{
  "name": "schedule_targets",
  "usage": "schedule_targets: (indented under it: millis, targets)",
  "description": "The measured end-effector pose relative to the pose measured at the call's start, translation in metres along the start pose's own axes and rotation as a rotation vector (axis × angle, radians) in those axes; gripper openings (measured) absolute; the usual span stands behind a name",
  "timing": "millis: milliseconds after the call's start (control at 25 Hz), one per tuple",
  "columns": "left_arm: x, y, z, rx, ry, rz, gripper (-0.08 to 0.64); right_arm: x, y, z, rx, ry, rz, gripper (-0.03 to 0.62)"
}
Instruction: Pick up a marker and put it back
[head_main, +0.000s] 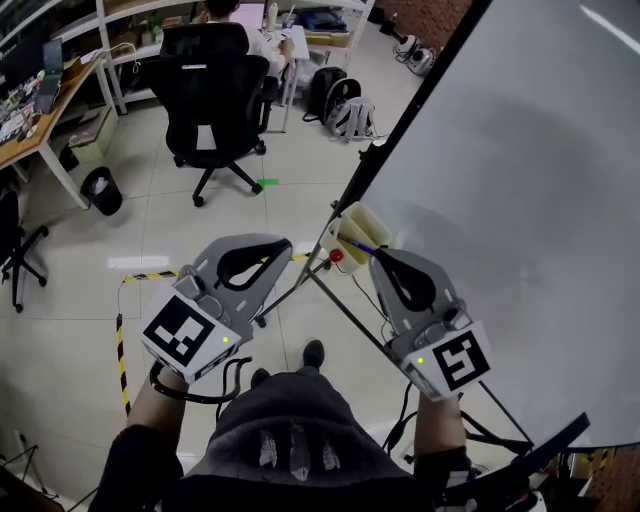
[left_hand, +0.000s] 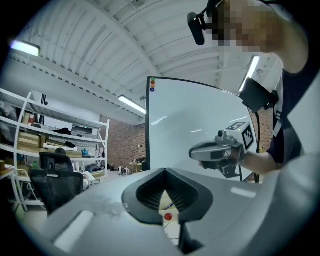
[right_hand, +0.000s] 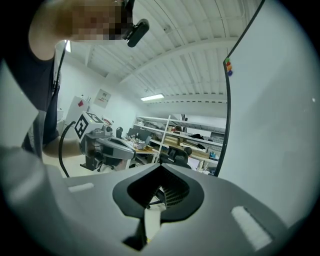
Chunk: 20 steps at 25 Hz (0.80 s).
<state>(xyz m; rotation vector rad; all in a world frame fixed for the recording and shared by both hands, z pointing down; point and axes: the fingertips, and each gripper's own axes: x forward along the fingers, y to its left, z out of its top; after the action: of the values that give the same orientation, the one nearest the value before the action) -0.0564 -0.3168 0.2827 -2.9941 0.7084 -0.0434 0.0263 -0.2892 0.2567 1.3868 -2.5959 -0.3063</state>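
A cream marker tray (head_main: 362, 226) hangs at the lower edge of the big whiteboard (head_main: 520, 200). A blue marker (head_main: 358, 244) pokes out of the tray toward me. My right gripper (head_main: 376, 252) is shut, and its tips pinch the near end of that marker. My left gripper (head_main: 287, 246) hovers just left of the tray, shut and holding nothing. A red round piece (head_main: 336, 255) sits under the tray between the two grippers. In the left gripper view the tray (left_hand: 167, 200) and the red piece (left_hand: 168, 216) show through the jaws. The right gripper view shows the tray (right_hand: 152, 220) close below the jaws.
The whiteboard's stand legs (head_main: 340, 300) run across the floor under the grippers. A black office chair (head_main: 215, 100), a bin (head_main: 102, 190), backpacks (head_main: 340, 105) and a desk (head_main: 30, 120) stand further off. Yellow-black tape (head_main: 120, 340) marks the floor at the left.
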Motion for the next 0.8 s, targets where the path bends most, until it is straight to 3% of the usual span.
schedule_targets:
  millis: [360, 560, 800]
  targets:
    - [-0.004, -0.043, -0.005, -0.044, 0.013, -0.058, 0.006, -0.050, 0.024, -0.008, -0.003, 0.057, -0.016, 0.002]
    - [-0.005, -0.093, 0.010, 0.000, 0.013, -0.065, 0.006, -0.098, 0.034, -0.006, -0.010, 0.019, -0.009, 0.002]
    - [-0.010, -0.176, 0.023, 0.020, -0.006, -0.010, 0.006, -0.178, 0.052, -0.017, 0.002, -0.001, 0.041, 0.002]
